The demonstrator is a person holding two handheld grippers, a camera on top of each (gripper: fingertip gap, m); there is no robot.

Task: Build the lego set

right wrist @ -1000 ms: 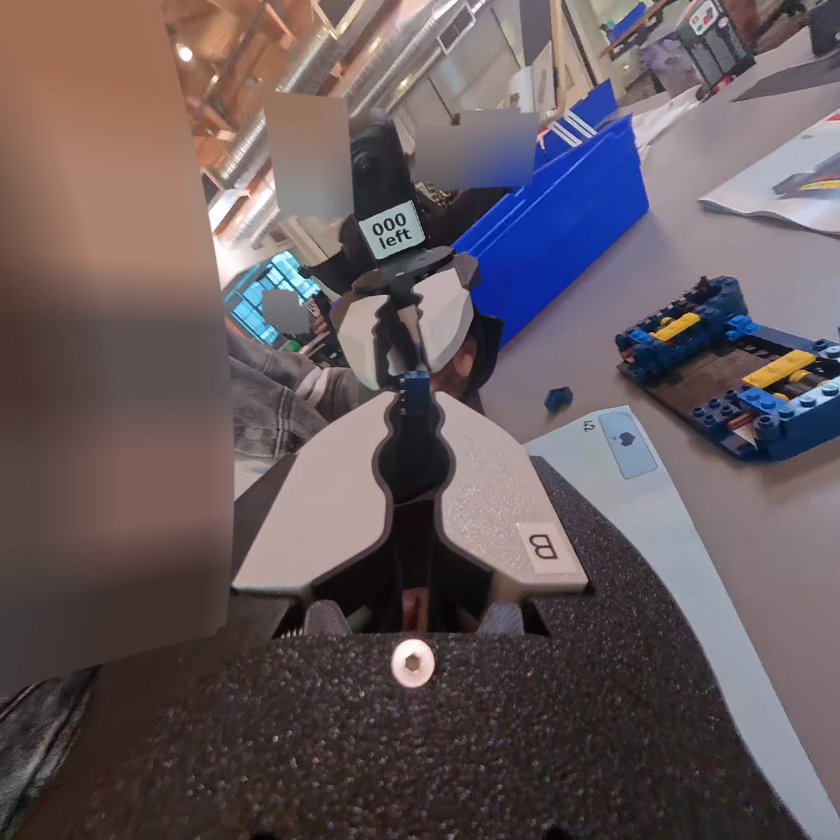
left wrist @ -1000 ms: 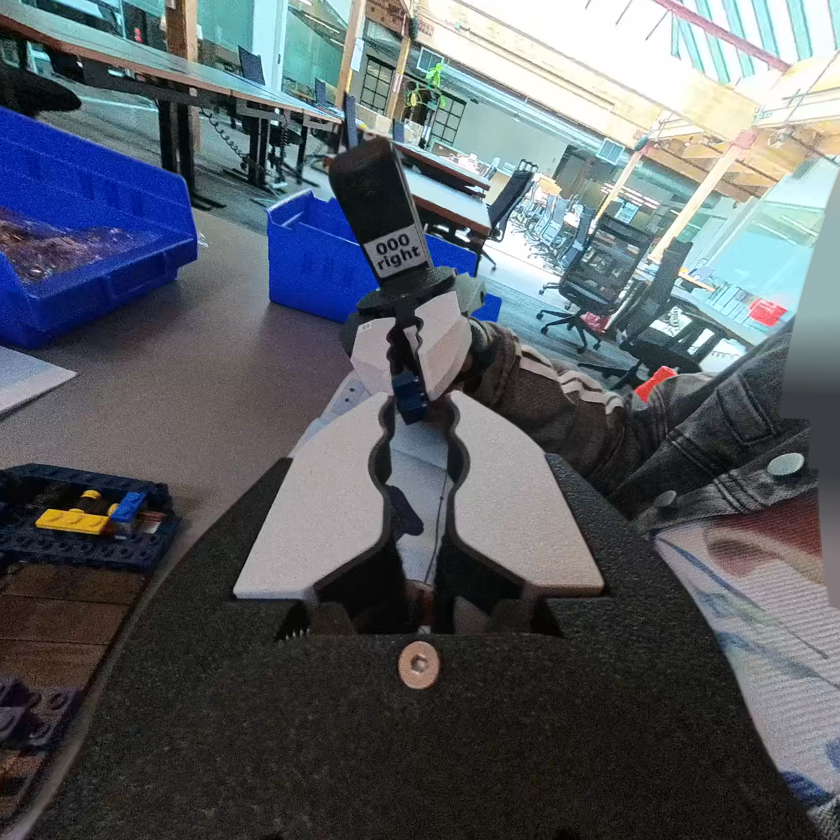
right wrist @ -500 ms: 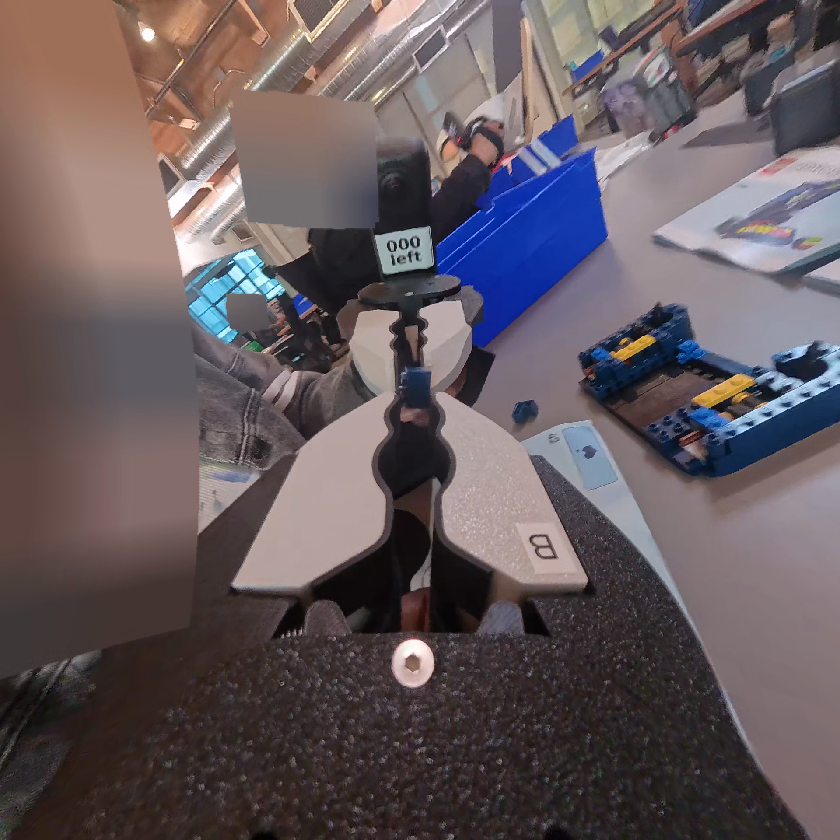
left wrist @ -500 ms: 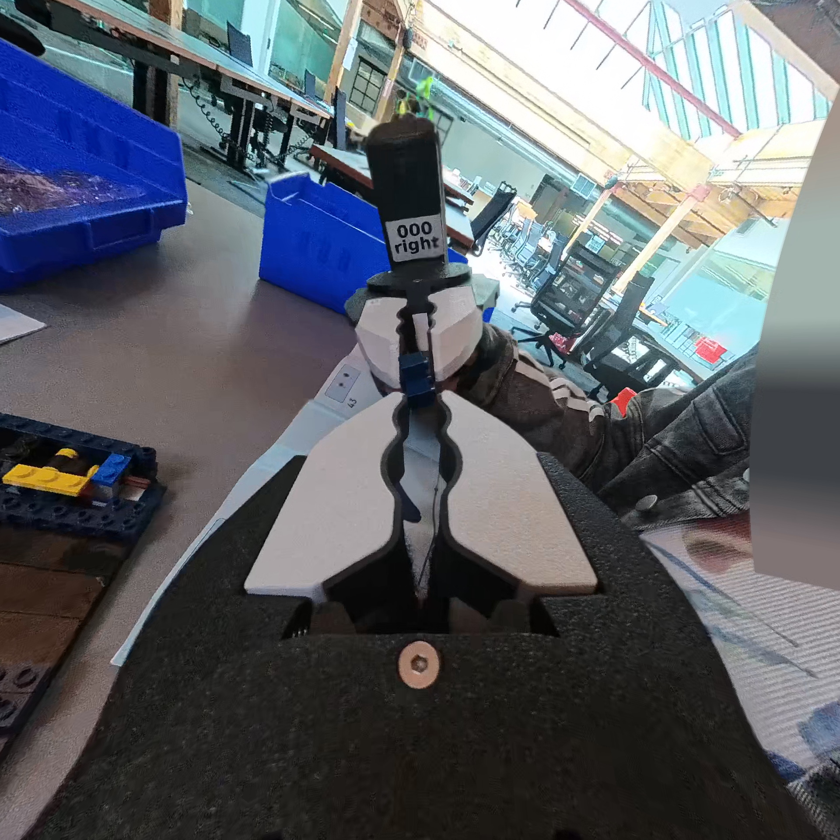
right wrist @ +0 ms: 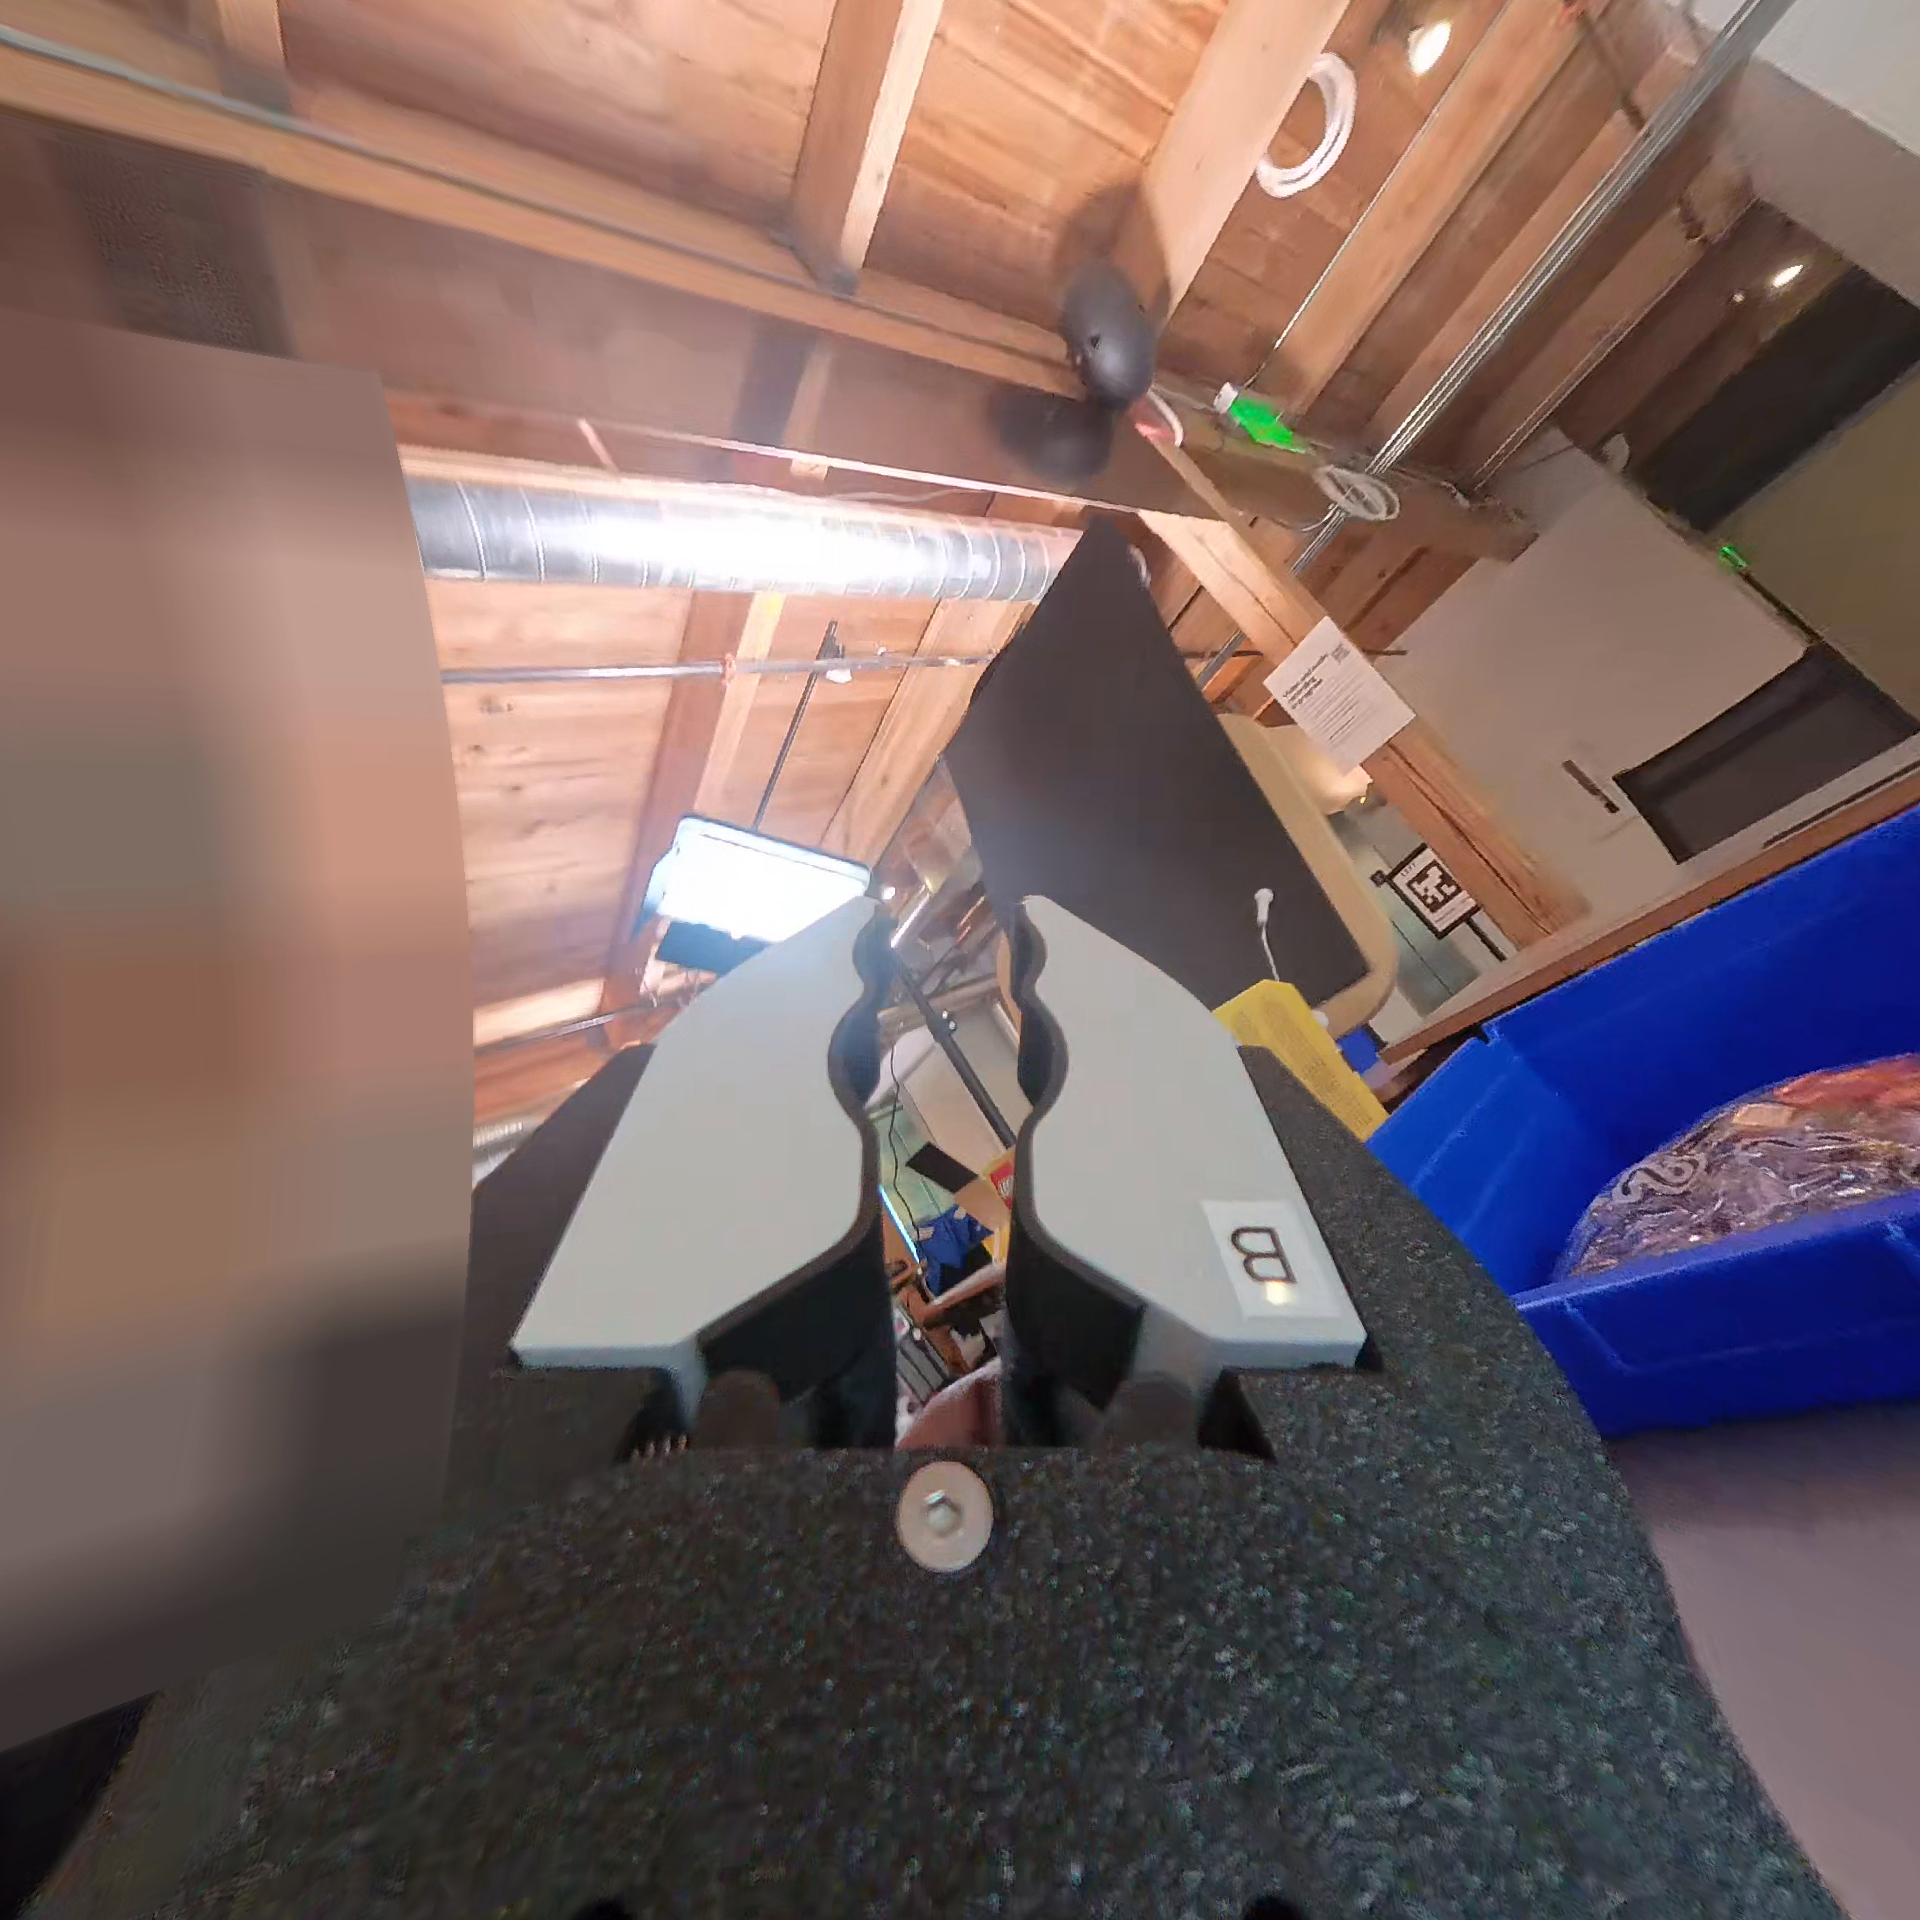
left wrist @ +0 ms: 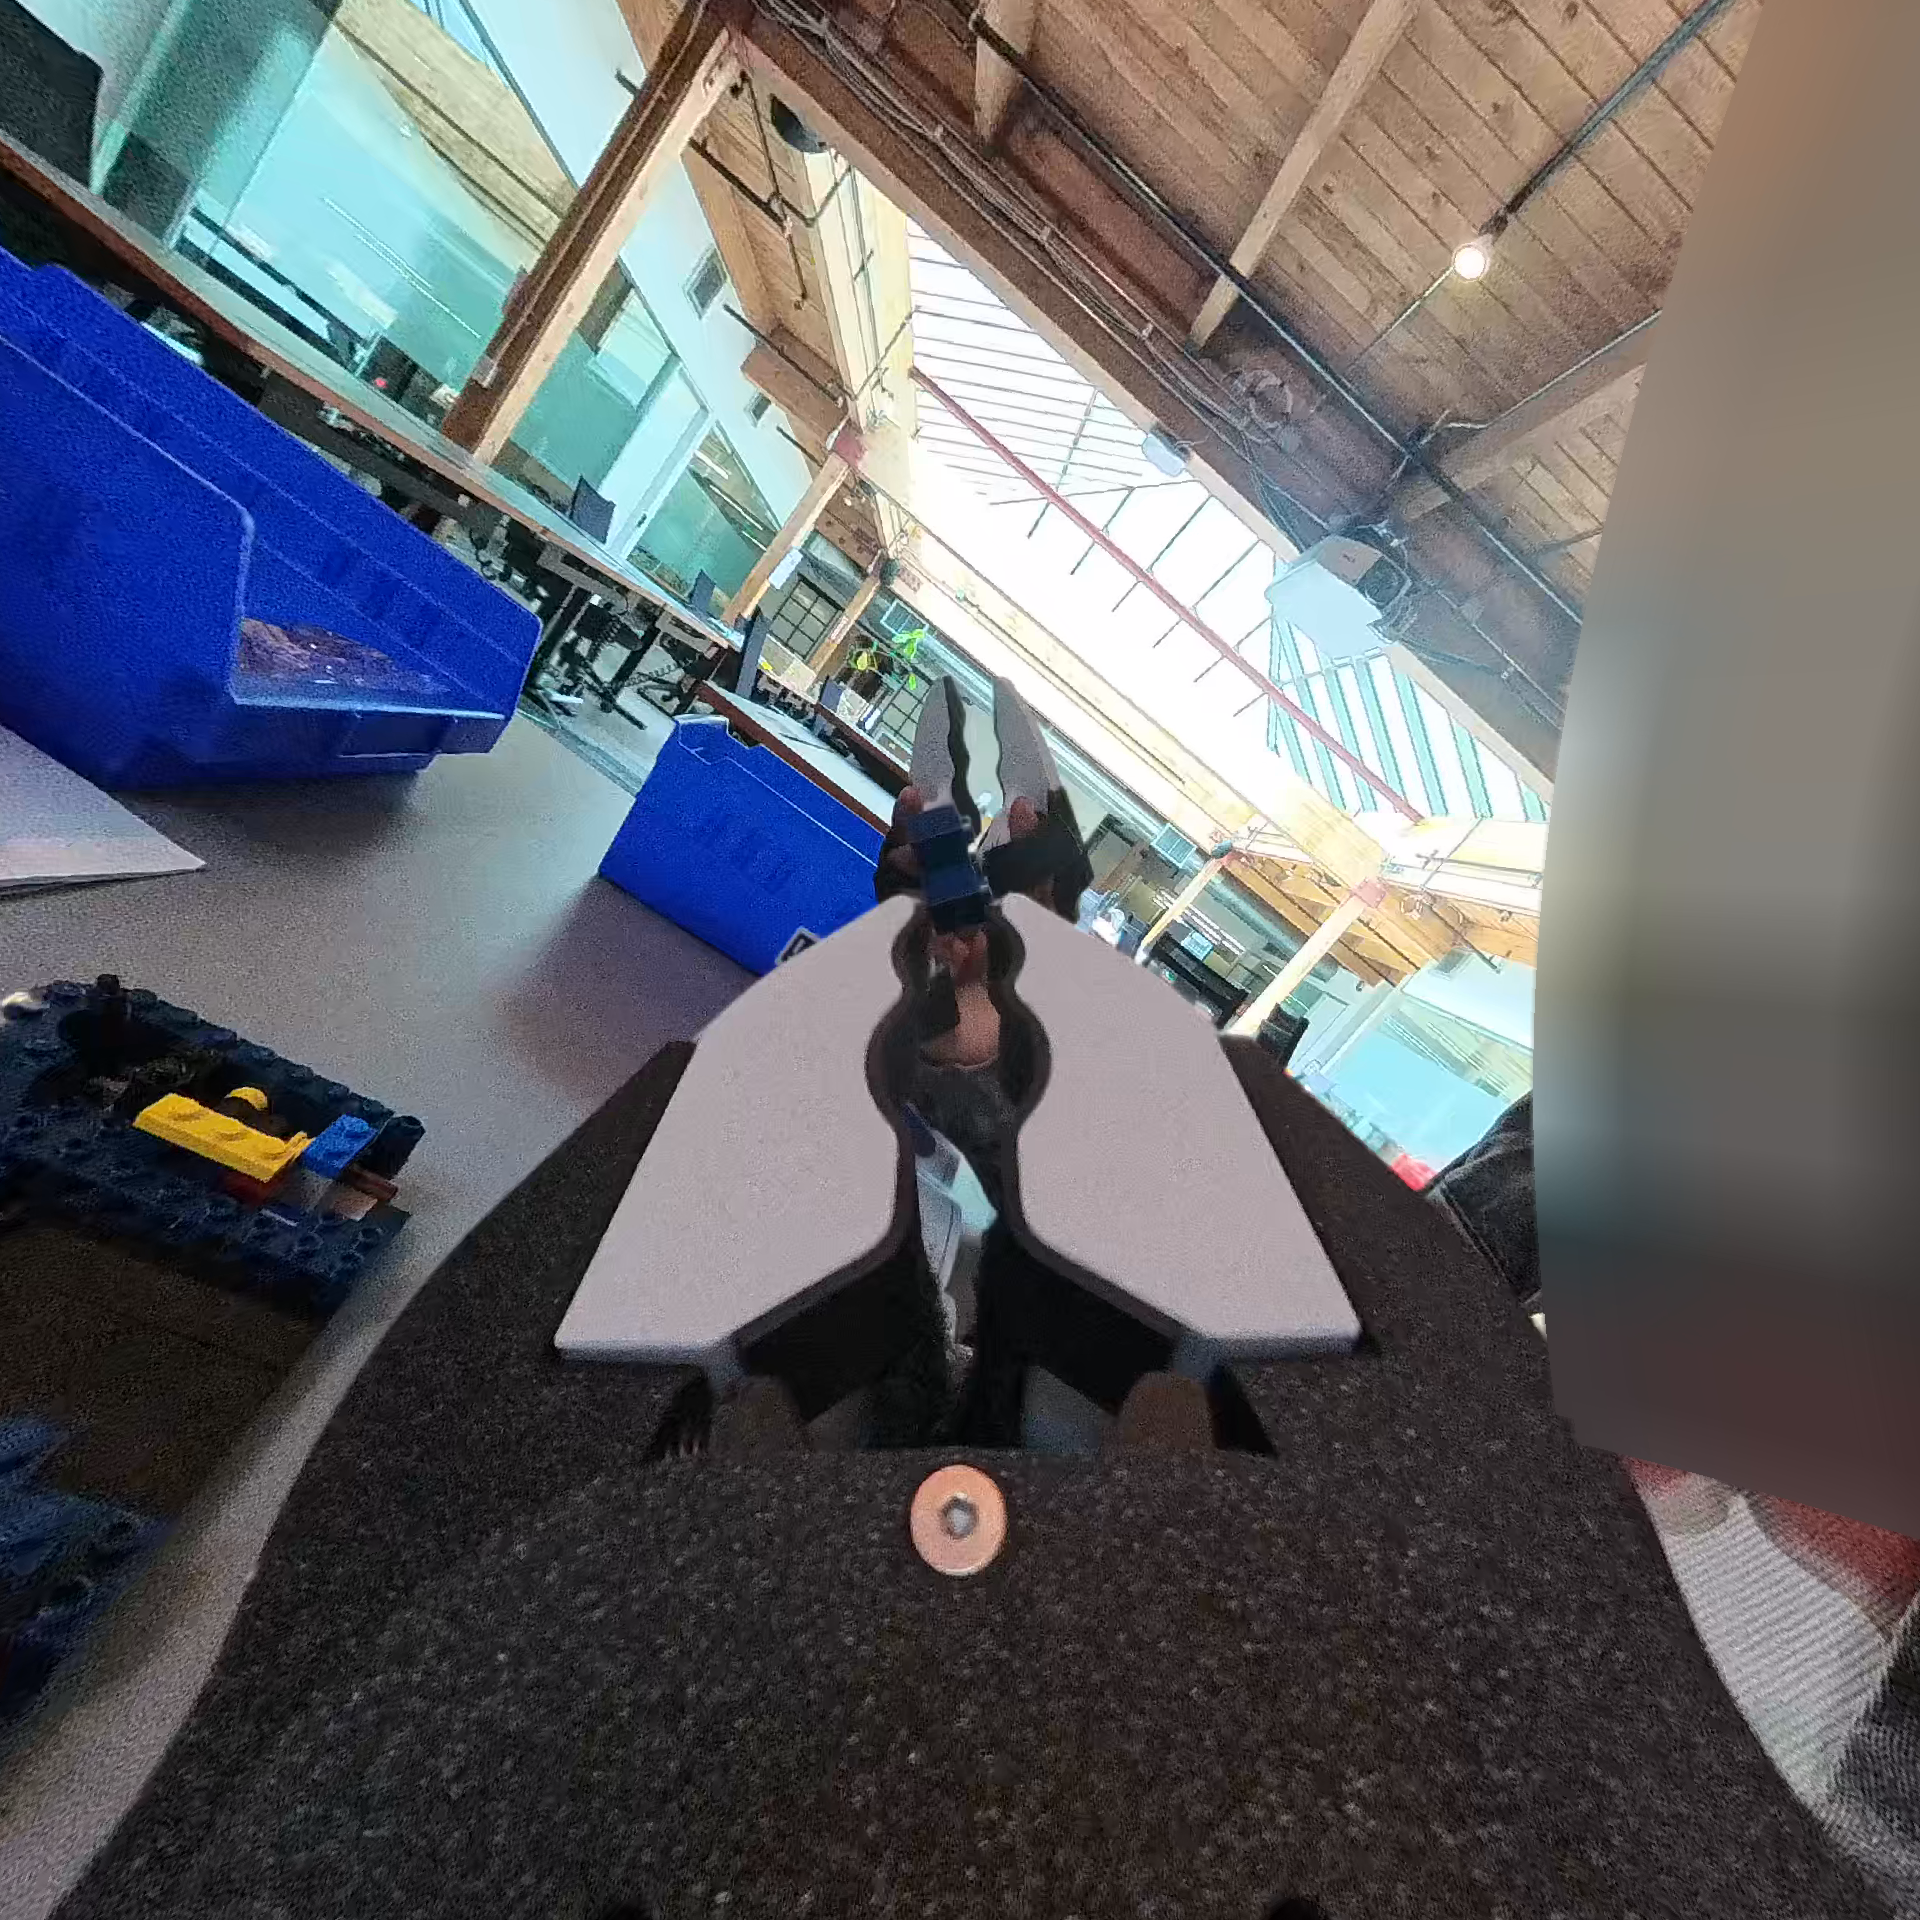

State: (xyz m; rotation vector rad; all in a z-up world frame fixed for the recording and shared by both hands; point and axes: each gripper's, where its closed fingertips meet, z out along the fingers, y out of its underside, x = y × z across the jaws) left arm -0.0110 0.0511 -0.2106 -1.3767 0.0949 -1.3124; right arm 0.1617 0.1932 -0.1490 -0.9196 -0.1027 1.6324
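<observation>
the right gripper [right wrist: 945, 925] has let go and swung away since the earlier frames: a second ago both grippers pinched the same small blue brick tip to tip, and now its jaws stand apart with only ceiling beams and a dark panel showing between them. the left gripper [left wrist: 961, 914] kept the blue brick [left wrist: 948, 871]; its jaws are clenched on it, the brick poking out past the tips toward 12 o'clock. in the left view the right gripper's grey fingers [left wrist: 1023, 753] show just beyond the brick, spread and pointing up, seemingly clear of it. both cameras have tilted upward.

so the hand-over looks done. the brick is in the air, not yet on the dark blue brick model [left wrist: 197, 1153] lying on the worktop [left wrist: 416, 935] at 9 o'clock. blue bins [left wrist: 208, 582] sit at 10 o'clock.
</observation>
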